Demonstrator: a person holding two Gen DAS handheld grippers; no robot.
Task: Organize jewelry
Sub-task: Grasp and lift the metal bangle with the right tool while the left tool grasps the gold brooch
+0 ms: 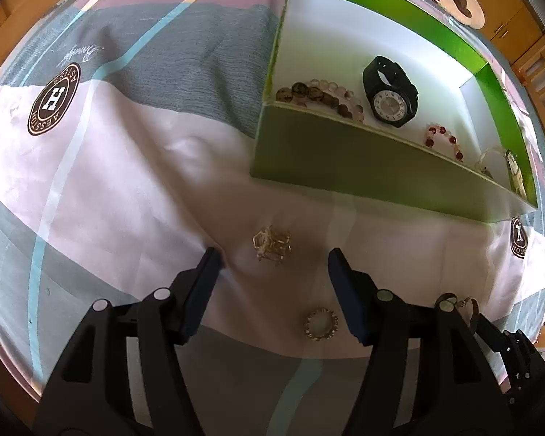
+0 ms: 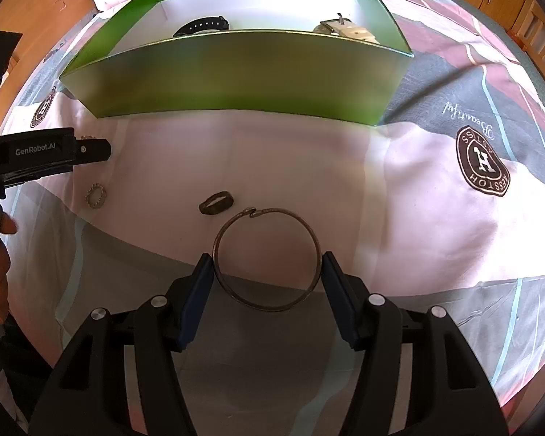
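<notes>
- My left gripper (image 1: 275,256) has its two fingers spread wide apart, holding nothing; a small tangle of gold chain (image 1: 271,245) lies on the bedspread (image 1: 127,167) between the fingertips, touching neither.
- Nearer to me, one toothed silver ring (image 1: 321,324) sits on the cloth just beside the right finger's inner face.
- My right gripper (image 2: 267,262) stands with one finger on each side of one metal bangle (image 2: 267,258); both pads are at the bangle's rim, but I cannot tell whether they press it.
- Just beyond the bangle lies one dark ring (image 2: 217,202), and further left the same toothed silver ring.
- That makes four loose pieces on the bedspread: one chain, two rings, one bangle.
- The green box (image 1: 363,161) stands at the far side, white inside.
- In it I count from the left view one black watch (image 1: 389,91), two bead bracelets, a large-beaded brown and pink bead bracelet (image 1: 321,95) at left and a smaller red bead bracelet (image 1: 443,140) right of the watch.
- At the box's right end lies one pale watch (image 2: 347,29).
</notes>
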